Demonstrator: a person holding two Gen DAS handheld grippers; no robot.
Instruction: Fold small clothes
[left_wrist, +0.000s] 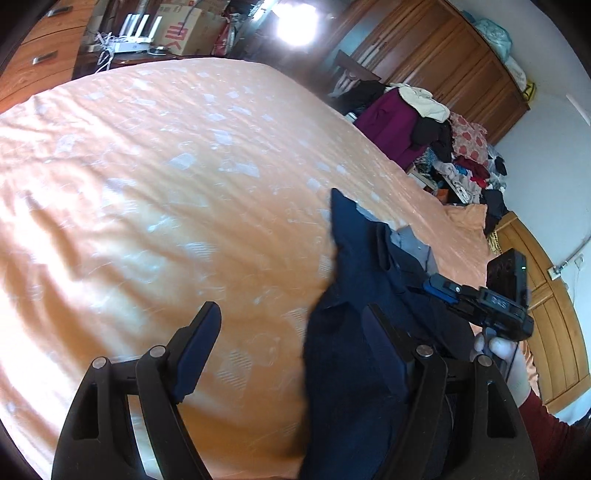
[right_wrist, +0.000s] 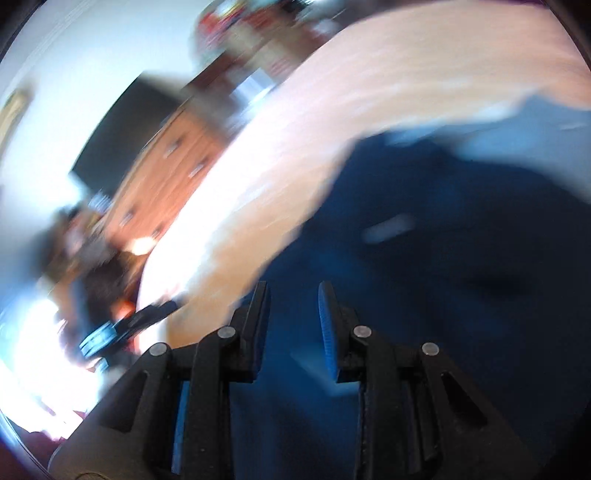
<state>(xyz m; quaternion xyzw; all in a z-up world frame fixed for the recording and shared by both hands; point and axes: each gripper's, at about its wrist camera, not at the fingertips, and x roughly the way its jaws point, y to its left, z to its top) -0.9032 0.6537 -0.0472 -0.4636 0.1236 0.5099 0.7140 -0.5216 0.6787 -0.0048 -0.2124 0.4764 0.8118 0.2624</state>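
A wide bed (left_wrist: 147, 184) covered in an orange sheet with pale square patterns fills most of the left wrist view. A dark navy garment (left_wrist: 354, 332) lies on the near right part of the bed, bunched up, with a light grey-blue patch showing at its far edge.

The left claw (left_wrist: 291, 354) is spread wide. Its left finger hangs over bare sheet, and its right finger lies against the navy cloth, which rises between the two fingers; nothing is pinched.

To the right, the right claw (left_wrist: 436, 286) reaches in over the same garment, held by a pale gloved hand (left_wrist: 502, 354) with a dark red sleeve (left_wrist: 554, 435). From this view I cannot tell how far its jaws are apart.

The right wrist view is heavily blurred. The right claw (right_wrist: 291, 314) shows its two fingers parted by a moderate gap, with navy cloth (right_wrist: 443, 258) beneath and beyond them; no cloth is visibly clamped.

Beyond the bed are a wooden wardrobe (left_wrist: 443, 66), a heap of mixed clothes (left_wrist: 443, 147) and a cardboard box (left_wrist: 184, 29).
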